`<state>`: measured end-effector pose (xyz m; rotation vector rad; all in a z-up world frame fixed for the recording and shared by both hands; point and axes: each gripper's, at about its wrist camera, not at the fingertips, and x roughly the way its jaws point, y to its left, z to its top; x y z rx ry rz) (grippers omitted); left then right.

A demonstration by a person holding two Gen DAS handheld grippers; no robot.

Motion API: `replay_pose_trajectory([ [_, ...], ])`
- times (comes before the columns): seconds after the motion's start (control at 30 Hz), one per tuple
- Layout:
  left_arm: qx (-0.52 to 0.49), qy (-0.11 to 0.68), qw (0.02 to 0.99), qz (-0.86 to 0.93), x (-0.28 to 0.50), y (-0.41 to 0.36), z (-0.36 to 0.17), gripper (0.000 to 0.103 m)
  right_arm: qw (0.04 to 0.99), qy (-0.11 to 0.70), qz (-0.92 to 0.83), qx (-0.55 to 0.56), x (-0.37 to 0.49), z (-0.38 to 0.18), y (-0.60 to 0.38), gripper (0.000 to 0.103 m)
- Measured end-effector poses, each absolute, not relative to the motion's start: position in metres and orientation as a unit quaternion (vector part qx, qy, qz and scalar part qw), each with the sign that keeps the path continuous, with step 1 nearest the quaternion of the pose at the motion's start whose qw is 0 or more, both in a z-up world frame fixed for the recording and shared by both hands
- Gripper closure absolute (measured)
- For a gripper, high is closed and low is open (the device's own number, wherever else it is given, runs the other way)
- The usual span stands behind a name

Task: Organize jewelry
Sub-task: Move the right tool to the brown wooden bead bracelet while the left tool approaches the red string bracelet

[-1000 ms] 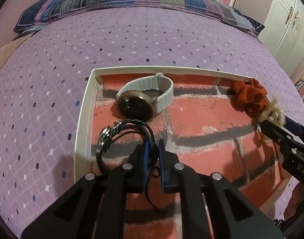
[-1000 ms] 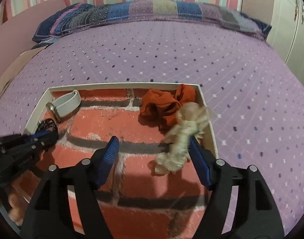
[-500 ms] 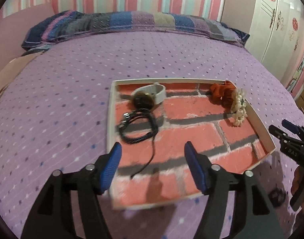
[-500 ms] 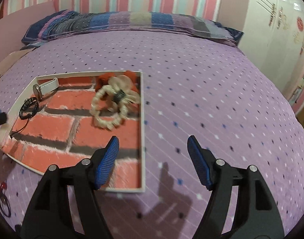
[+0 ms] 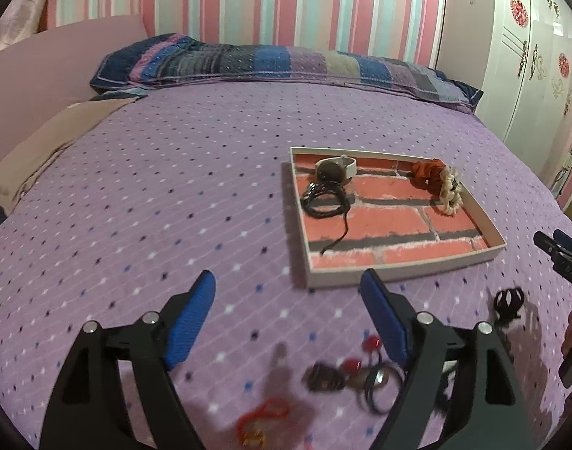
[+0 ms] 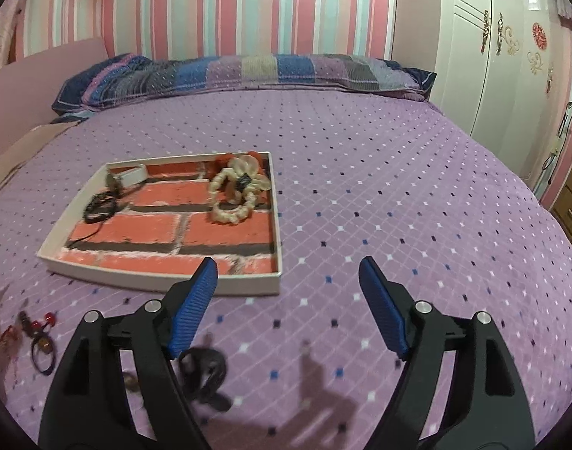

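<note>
A white-rimmed tray (image 5: 406,272) with a brick-pattern floor lies on the purple bed; it also shows in the right wrist view (image 6: 158,279). In it lie a white-strap watch (image 5: 336,168), a black cord bracelet (image 5: 323,200), an orange scrunchie (image 5: 425,172) and a cream scrunchie (image 6: 233,191). Loose on the bedspread near me are red-beaded hair ties and rings (image 5: 365,371), a red band (image 5: 263,416) and a black claw clip (image 5: 508,300). My left gripper (image 5: 288,318) is open and empty, above the loose pieces. My right gripper (image 6: 288,303) is open and empty, in front of the tray; a black hair tie (image 6: 205,369) lies under it.
A striped pillow (image 5: 278,63) lies along the head of the bed. A white wardrobe (image 6: 511,37) stands at the right. A beige cloth (image 5: 42,138) lies at the bed's left edge. The right gripper's tip (image 5: 560,251) shows at the right edge of the left wrist view.
Both grippers have pulled back from the tray. The left one let go of the black cord bracelet and opened; the right one left the cream scrunchie in the tray.
</note>
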<state>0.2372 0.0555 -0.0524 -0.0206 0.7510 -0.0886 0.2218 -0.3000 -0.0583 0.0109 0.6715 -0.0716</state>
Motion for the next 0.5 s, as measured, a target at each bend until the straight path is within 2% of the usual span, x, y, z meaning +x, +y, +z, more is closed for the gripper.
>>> replay_pose_trajectory([
  [0.5,-0.048,0.386,0.920,-0.043,0.169,0.077,-0.070,0.022,0.950,0.309,-0.015,0.037,0.144,-0.052,-0.271,0.025],
])
